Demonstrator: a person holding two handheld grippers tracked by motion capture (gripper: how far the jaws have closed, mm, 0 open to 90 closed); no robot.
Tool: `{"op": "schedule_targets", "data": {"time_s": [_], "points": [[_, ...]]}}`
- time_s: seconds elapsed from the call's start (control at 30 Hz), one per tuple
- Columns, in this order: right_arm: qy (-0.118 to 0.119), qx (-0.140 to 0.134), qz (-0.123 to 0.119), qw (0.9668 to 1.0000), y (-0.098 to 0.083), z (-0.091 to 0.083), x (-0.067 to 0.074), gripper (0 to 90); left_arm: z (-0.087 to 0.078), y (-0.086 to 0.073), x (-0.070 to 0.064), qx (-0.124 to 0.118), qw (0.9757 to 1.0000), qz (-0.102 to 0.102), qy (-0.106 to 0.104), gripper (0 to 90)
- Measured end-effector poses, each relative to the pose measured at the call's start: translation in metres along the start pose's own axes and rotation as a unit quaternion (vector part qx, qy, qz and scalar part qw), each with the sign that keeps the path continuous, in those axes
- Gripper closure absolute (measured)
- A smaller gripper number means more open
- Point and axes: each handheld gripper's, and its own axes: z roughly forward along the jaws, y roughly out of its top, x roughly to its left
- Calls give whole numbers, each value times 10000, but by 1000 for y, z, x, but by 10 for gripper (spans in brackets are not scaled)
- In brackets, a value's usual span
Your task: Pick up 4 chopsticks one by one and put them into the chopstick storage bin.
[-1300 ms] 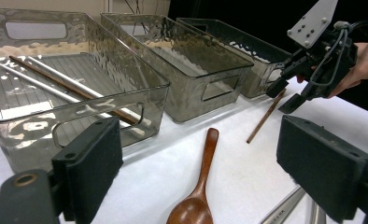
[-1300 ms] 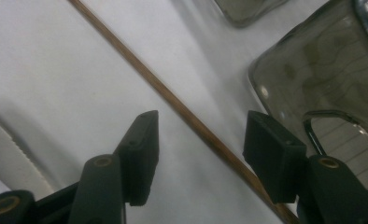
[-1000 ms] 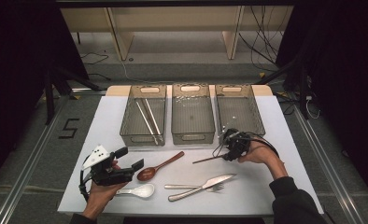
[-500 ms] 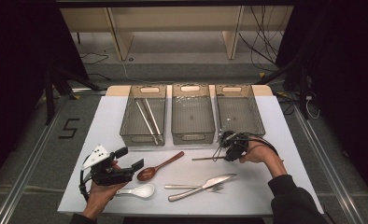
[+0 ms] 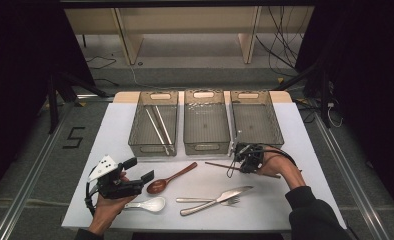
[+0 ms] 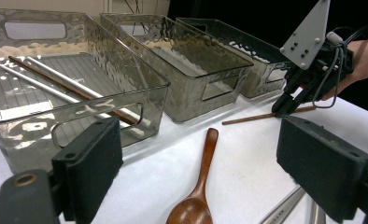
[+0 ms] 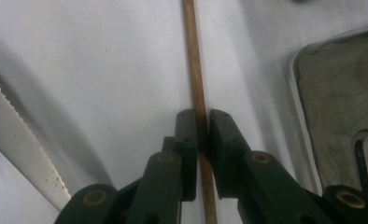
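Since the earlier frames, little shifted on the table: only the right gripper's (image 5: pixel 245 159) jaws had just been closing, and now clamped the wooden chopstick (image 7: pixel 194 65) between the pads. Left to right in the high view: left gripper (image 5: pixel 137 176) hovered at the near left corner, jaws spread wide with nothing between them, above the white spoon (image 5: pixel 149 204). Left bin (image 5: pixel 135 131) held a chopstick pair. Wooden spoon (image 5: pixel 171 178) lay in front of the middle bin (image 5: pixel 205 147); knife (image 5: pixel 216 196) and fork (image 5: pixel 205 201) lay crossed near the front edge. Chopstick still flat on the table just before the right bin (image 5: pixel 280 135), gripped along its shaft, not at an end.

Risk, as judged: a thin round stick held by narrow pads could roll or pivot on lifting, since one long end overhangs. A swinging tip might catch the right bin's wall, beside the jaws, and slip free.
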Motion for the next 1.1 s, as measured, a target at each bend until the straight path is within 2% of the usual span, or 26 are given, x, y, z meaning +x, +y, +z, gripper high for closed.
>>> {"op": "schedule_targets", "data": {"time_s": [0.33, 0.5, 0.77, 1.1], "points": [[6, 69, -174, 9998, 2, -1, 2, 854, 0, 0, 0, 4, 10000, -3, 9, 137], [-15, 4, -220, 9998, 0, -5, 5, 855, 0, 0, 0, 4, 10000, -3, 8, 138], [-1, -270, -289, 9992, 0, -19, 12, 855, 0, 0, 0, 7, 10000, 2, 0, 138], [85, -785, -414, 9960, 10, -43, 20, 855, 0, 0, 1, 2, 10000, -15, 10, 137]]}}
